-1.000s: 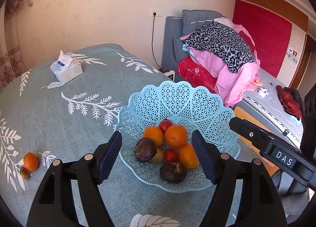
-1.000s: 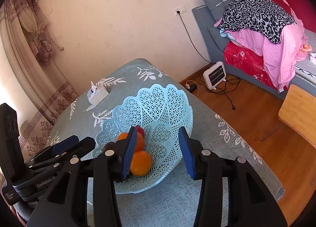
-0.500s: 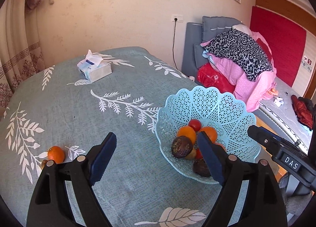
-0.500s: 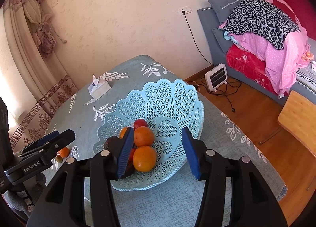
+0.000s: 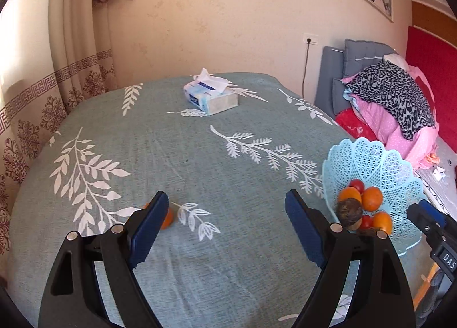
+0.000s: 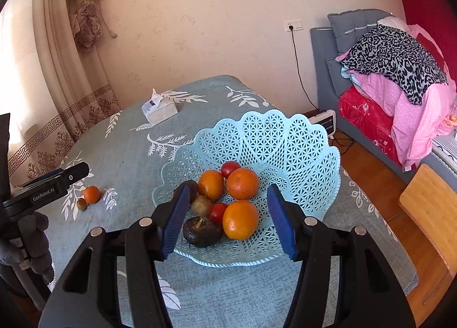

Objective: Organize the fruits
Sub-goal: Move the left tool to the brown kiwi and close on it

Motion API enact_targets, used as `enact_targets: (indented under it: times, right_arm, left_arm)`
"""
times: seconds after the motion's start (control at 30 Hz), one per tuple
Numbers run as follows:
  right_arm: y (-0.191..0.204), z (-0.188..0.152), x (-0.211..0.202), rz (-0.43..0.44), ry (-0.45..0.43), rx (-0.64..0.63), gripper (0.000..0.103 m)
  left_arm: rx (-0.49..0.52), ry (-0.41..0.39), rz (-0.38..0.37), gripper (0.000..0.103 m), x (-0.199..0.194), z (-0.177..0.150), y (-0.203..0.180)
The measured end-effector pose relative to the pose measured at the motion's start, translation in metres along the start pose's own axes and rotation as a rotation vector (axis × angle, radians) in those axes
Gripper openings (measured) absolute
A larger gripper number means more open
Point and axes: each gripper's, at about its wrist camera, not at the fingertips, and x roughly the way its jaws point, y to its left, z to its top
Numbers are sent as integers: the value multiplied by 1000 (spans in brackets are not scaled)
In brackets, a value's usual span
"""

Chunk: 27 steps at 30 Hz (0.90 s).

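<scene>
A light blue lattice basket (image 6: 285, 128) stands on the teal tablecloth and holds three oranges (image 6: 242, 183), two red tomatoes (image 6: 230, 168) and several dark fruits (image 6: 201, 231). My right gripper (image 6: 228, 193) hovers over the basket's near side. Its jaws are opening, and no pad presses on any fruit. My left gripper (image 5: 225, 202) is open over bare cloth, left of the basket (image 5: 380, 162). A loose small orange (image 5: 168, 218) lies half hidden behind its left finger. The right wrist view shows this orange (image 6: 92, 194) beside a small brown fruit (image 6: 81, 204).
A tissue box (image 5: 211, 96) sits at the table's far side. Curtains hang on the left. To the right of the table are a bed piled with bedding (image 6: 400, 71), a floor heater (image 6: 322, 121) and a wooden board (image 6: 431, 208).
The left gripper swung left, away from the basket, towards the loose orange, and its jaws spread wider. The right gripper's jaws widened, and the basket's fruits now show between them.
</scene>
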Motion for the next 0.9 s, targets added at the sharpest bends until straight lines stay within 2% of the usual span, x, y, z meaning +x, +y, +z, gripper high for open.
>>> enact_targets:
  times: [0.23,0.57,0.9]
  right_arm:
    - [12,-6,6,13,18,-38,59]
    - [26,-13,11,16,35,-88,59]
    - [33,-17,16,25,56,-109,59]
  left_arm:
    - [-72,-14,87,83,-3,0,48]
    - [-185,31,171,82,10,-9,102]
    - [-213,121,156,65,40,-29,118]
